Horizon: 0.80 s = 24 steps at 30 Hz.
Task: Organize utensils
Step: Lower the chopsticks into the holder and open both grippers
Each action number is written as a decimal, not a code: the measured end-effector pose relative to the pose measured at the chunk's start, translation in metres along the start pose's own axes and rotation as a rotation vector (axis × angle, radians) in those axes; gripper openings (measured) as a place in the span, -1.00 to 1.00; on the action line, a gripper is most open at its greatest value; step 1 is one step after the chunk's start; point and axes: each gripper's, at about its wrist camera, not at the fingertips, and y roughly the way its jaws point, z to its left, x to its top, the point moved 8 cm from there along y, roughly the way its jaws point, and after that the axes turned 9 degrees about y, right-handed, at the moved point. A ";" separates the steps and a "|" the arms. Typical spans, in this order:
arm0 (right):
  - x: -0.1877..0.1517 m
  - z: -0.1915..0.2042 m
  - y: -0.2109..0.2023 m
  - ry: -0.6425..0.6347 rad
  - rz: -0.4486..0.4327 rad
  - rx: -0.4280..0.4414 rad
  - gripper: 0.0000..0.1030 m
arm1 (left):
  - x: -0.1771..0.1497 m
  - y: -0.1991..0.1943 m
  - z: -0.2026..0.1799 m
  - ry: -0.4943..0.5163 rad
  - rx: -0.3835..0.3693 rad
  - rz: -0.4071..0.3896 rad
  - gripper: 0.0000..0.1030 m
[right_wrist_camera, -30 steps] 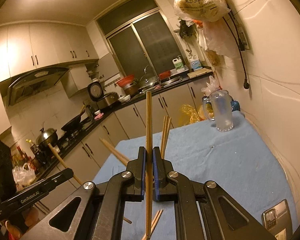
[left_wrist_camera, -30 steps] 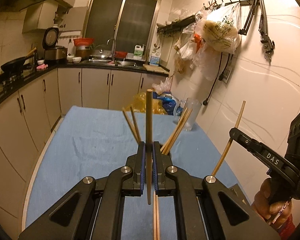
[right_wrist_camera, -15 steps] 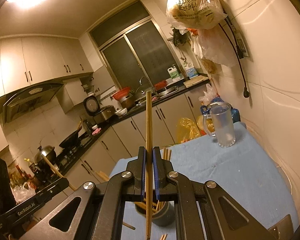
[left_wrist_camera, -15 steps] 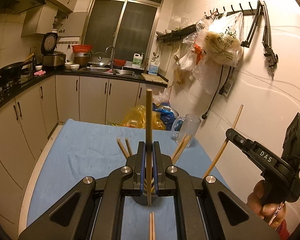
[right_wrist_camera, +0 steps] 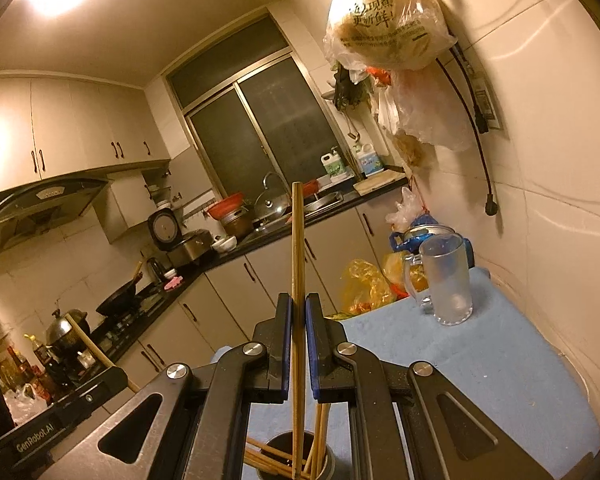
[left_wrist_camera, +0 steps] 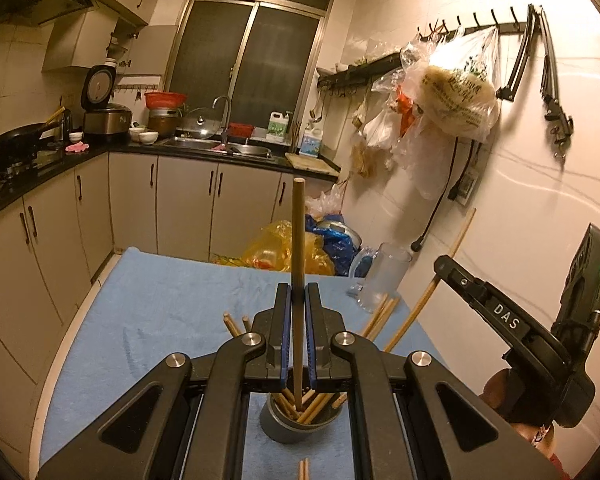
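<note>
1. Both hand-held grippers have pulled back over the last second; the grey cup (left_wrist_camera: 298, 420) that was hidden behind the left jaws now sits in view below them, and the cupboards beyond the blue surface (left_wrist_camera: 148, 304) have shrunk.
2. Left hand-held gripper (left_wrist_camera: 298, 320): jaws clamped on one chopstick (left_wrist_camera: 298, 248), upright, lower tip just at the cup mouth among the sticks already in it.
3. Right hand-held gripper (right_wrist_camera: 298, 328): jaws clamped on what looks like a pair of chopsticks (right_wrist_camera: 297, 248), also upright, lower ends reaching into the cup (right_wrist_camera: 296, 460).
4. My read of the step: drop the held sticks into the cup. I'd keep each stick vertical, centre the tip over a gap between the leaning sticks, lower until it's well inside the rim, then part the jaws.
5. One at a time. Both grippers converge on the same cup; in the left view the right gripper (left_wrist_camera: 440, 268) sits close on that side.
6. Risk: the sticks already in the cup fan outwards and a held tip could snag on one or tip the cup.
7. Room: glass mug (right_wrist_camera: 446, 280) stands near the wall at the far end of the surface, well apart from the cup. Loose chopsticks (left_wrist_camera: 303, 470) lie just in front of the cup. Left side of the surface is bare; wall close on the right.
</note>
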 end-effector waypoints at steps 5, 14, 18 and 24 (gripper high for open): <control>-0.017 -0.009 0.015 -0.003 0.046 -0.013 -0.88 | -0.013 0.012 0.000 0.008 -0.011 0.032 -0.88; -0.048 -0.026 0.031 -0.006 0.121 -0.043 -0.87 | -0.036 0.030 0.006 0.002 -0.014 0.081 -0.88; -0.061 -0.030 0.036 -0.002 0.157 -0.046 -0.87 | -0.045 0.035 0.007 0.017 -0.013 0.096 -0.88; -0.073 -0.034 0.042 0.006 0.204 -0.046 -0.86 | -0.053 0.039 0.008 0.026 -0.005 0.110 -0.88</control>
